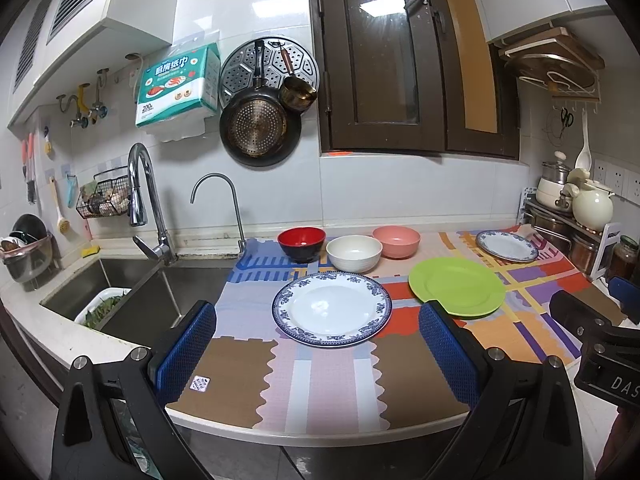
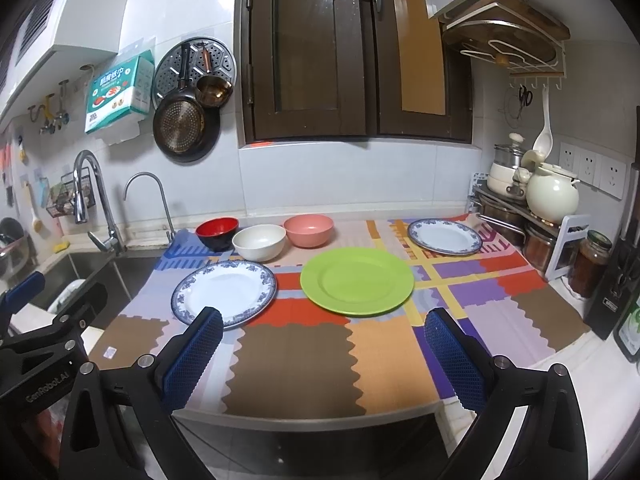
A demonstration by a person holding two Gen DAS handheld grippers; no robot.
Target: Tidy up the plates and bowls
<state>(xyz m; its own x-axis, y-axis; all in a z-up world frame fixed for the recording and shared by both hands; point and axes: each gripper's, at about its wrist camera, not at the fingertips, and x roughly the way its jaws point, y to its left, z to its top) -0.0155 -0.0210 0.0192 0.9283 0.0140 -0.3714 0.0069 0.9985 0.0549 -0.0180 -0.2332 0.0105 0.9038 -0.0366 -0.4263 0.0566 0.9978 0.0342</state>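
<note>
Fingers [image 1: 448, 344] of both grippers stood spread wide, holding nothing; left gripper [image 1: 316, 344] faced the blue-rimmed plate [image 1: 331, 309], right gripper [image 2: 324, 354] the green plate [image 2: 357, 281]; bowls [image 1: 354, 253] sat behind; risk: flat rims could slip from the pads.

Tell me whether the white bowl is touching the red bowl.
Cannot tell. In both wrist views the white bowl overlaps the red bowl with no visible gap between them, but the white bowl stands nearer the camera, so neither view shows whether they meet.
</note>
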